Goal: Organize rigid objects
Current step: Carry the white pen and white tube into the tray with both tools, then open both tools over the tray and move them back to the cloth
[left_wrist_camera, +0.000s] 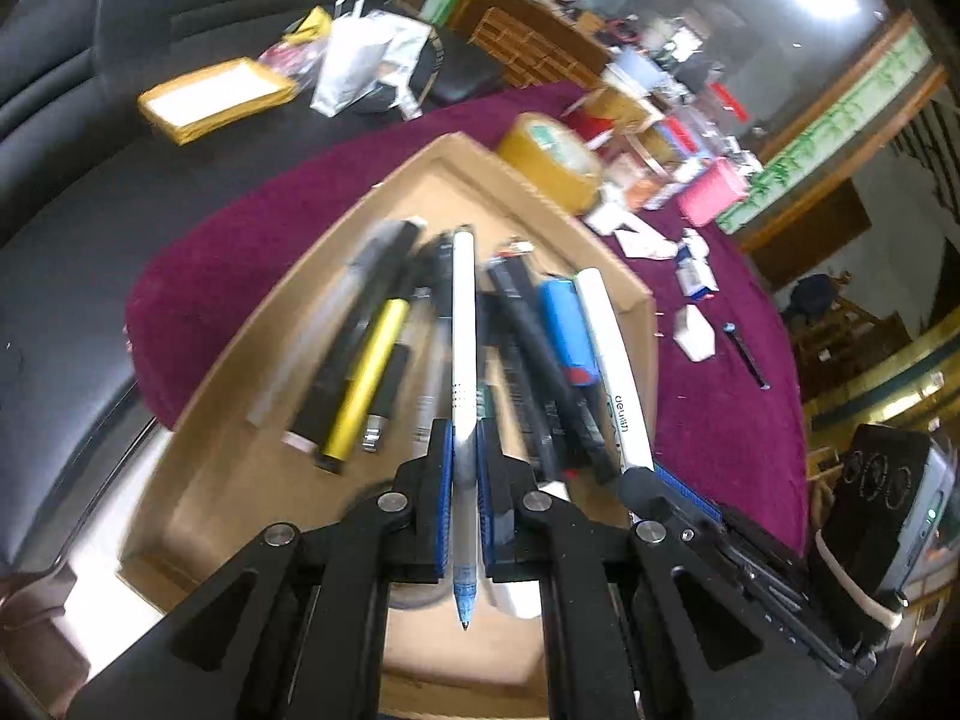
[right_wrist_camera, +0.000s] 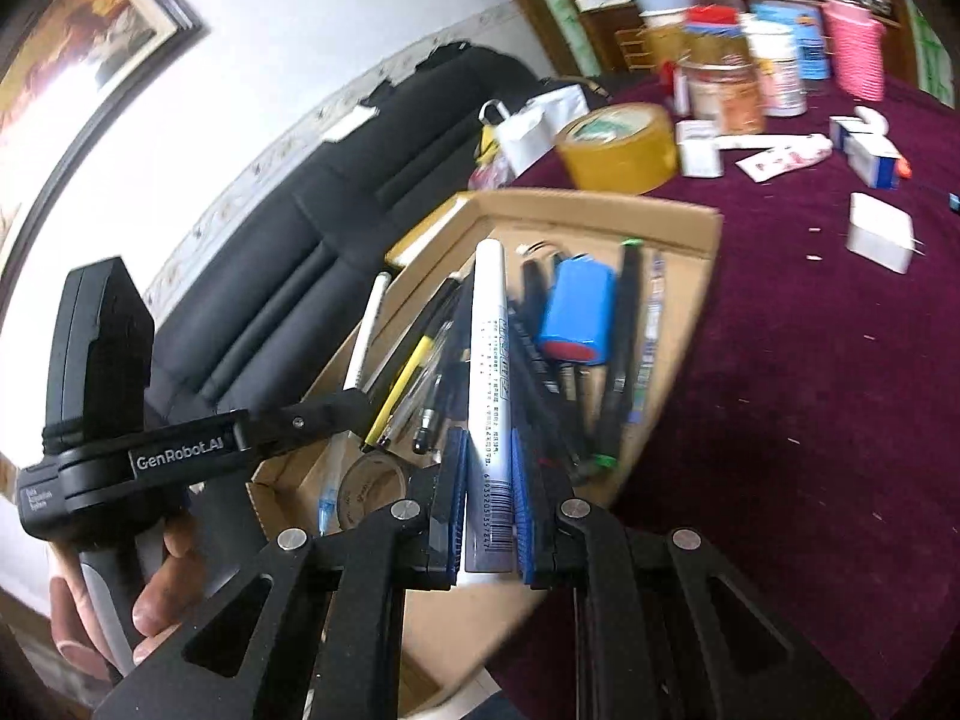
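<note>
A shallow cardboard tray (left_wrist_camera: 228, 372) (right_wrist_camera: 678, 222) on the purple tablecloth holds several pens, markers and a blue battery pack (left_wrist_camera: 567, 324) (right_wrist_camera: 579, 312). My left gripper (left_wrist_camera: 465, 438) is shut on a thin white pen (left_wrist_camera: 463, 324) and holds it lengthwise over the tray, tip toward the camera. My right gripper (right_wrist_camera: 489, 450) is shut on a thick white marker (right_wrist_camera: 489, 360) with a printed label, also over the tray. The right gripper and its marker (left_wrist_camera: 612, 360) show at the right in the left wrist view. The left gripper's body (right_wrist_camera: 180, 450) shows at the left in the right wrist view.
A roll of tan packing tape (left_wrist_camera: 552, 156) (right_wrist_camera: 618, 144) stands behind the tray. Small white boxes (right_wrist_camera: 879, 231), a pink container (left_wrist_camera: 714, 192), jars and a loose dark pen (left_wrist_camera: 744, 354) lie on the purple cloth (right_wrist_camera: 810, 420). A black sofa (left_wrist_camera: 90, 138) with bags lies left.
</note>
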`<state>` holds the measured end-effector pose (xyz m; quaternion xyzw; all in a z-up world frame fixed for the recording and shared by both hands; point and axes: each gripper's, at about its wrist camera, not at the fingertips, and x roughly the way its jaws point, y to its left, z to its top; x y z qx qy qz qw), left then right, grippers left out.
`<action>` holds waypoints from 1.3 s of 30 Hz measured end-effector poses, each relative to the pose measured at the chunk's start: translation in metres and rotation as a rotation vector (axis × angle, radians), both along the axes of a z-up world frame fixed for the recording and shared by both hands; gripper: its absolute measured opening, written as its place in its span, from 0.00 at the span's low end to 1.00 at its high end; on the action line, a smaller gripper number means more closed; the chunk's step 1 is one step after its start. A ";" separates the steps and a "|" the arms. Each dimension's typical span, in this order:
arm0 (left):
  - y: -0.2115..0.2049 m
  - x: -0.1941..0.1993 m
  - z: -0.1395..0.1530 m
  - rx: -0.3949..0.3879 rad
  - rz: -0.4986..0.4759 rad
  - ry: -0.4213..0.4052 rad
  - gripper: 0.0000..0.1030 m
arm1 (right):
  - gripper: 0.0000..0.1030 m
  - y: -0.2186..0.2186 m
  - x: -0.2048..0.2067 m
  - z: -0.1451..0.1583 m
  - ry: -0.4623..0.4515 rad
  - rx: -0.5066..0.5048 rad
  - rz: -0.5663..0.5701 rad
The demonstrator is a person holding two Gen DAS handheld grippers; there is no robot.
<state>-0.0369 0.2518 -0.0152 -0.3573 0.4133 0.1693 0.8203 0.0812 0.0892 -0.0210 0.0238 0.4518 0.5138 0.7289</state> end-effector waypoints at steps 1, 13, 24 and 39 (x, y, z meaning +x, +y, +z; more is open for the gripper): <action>0.003 0.001 -0.004 -0.008 -0.001 0.005 0.05 | 0.13 0.008 -0.001 -0.003 -0.003 -0.012 0.017; 0.008 0.007 -0.018 -0.029 -0.014 0.025 0.05 | 0.13 0.039 -0.009 -0.012 -0.044 -0.094 0.069; 0.004 -0.001 -0.017 -0.001 0.014 0.004 0.53 | 0.15 0.023 -0.012 -0.007 -0.043 -0.057 0.068; -0.086 0.023 0.048 0.211 -0.086 -0.083 0.53 | 0.40 -0.107 0.017 0.048 -0.185 0.089 0.069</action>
